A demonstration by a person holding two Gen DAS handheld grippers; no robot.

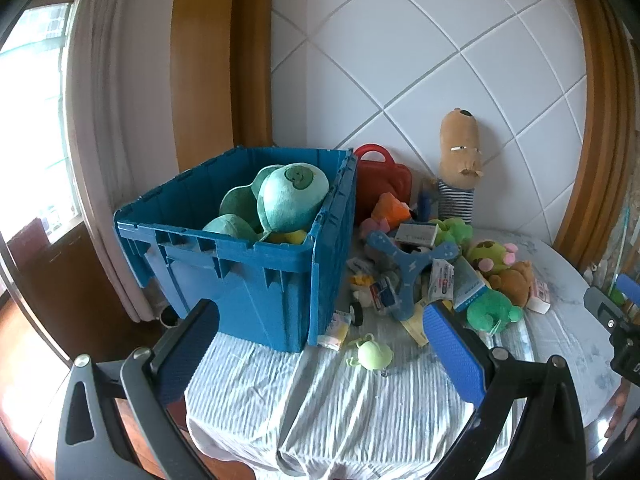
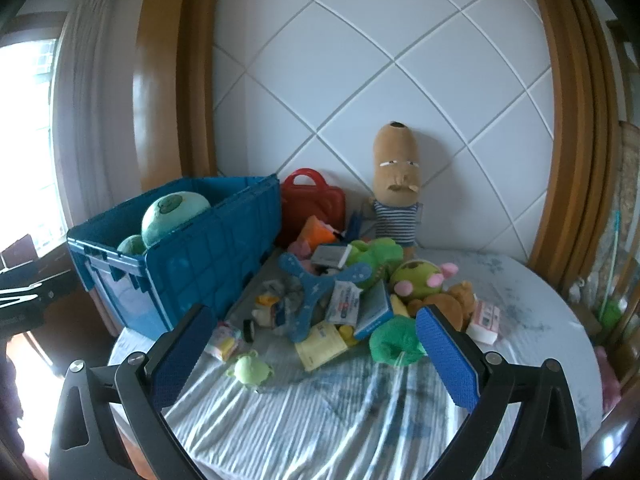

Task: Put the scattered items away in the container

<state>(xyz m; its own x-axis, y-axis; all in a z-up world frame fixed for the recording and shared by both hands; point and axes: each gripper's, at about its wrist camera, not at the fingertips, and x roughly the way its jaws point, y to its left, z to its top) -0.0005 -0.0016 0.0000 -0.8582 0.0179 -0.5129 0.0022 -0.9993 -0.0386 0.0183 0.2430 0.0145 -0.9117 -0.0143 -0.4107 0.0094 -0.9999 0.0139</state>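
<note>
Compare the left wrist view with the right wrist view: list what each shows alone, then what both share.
Left wrist only: the right gripper at the frame's right edge, and a yellow toy inside the blue crate.
Right wrist only: a pink item past the table's right edge.
Both: crate, green plush, brown striped plush, red case, toy pile.

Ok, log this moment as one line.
left gripper: open, empty | right gripper: open, empty | blue crate: holds green plush | toy pile: beside crate, untouched
</note>
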